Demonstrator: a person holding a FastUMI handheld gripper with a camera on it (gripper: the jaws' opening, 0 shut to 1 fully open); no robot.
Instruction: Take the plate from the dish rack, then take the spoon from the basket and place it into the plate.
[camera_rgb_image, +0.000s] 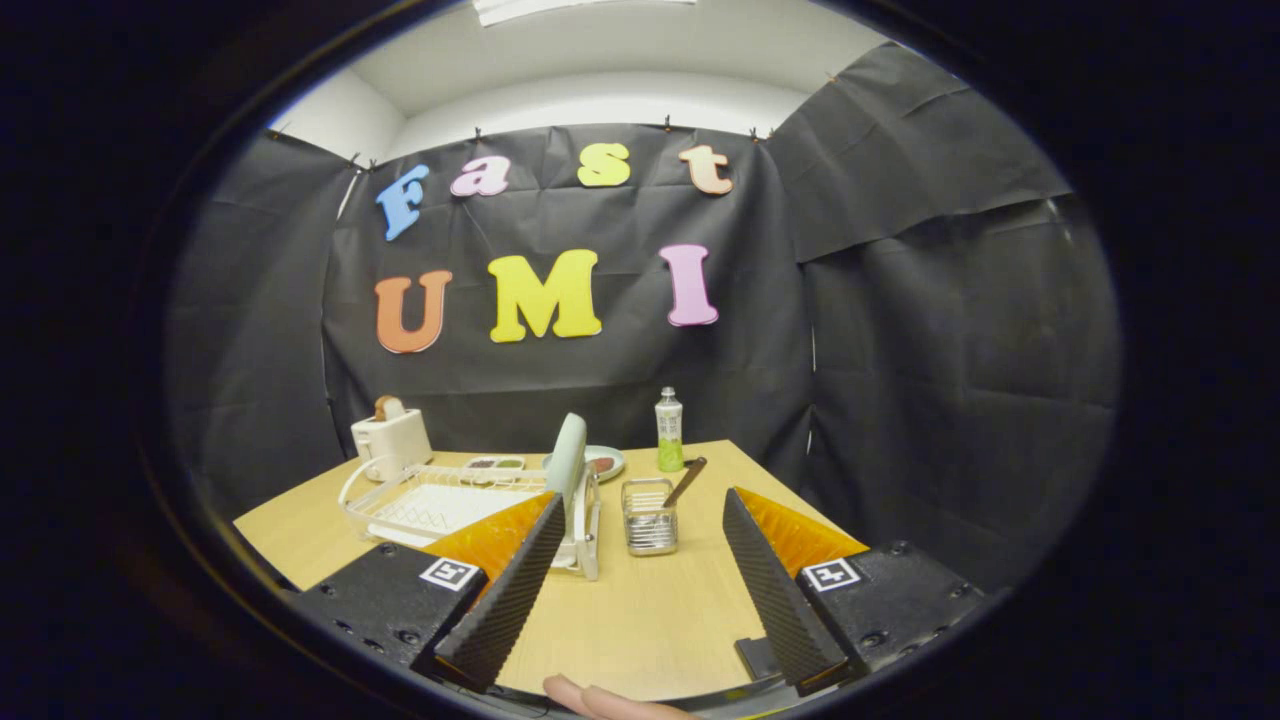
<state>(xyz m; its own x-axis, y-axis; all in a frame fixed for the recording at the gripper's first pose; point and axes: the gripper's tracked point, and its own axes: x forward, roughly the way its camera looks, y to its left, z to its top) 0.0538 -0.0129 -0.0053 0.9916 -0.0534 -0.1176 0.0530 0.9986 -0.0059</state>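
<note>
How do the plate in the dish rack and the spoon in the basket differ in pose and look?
The plate stands upright on edge in the dish rack; the spoon leans tilted in the basket. The plate is pale green, the spoon dark. Both lie beyond the open gripper, untouched.

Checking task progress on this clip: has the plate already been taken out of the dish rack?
No, the plate stands upright on edge in the dish rack, ahead of the open gripper, which holds nothing.
</note>
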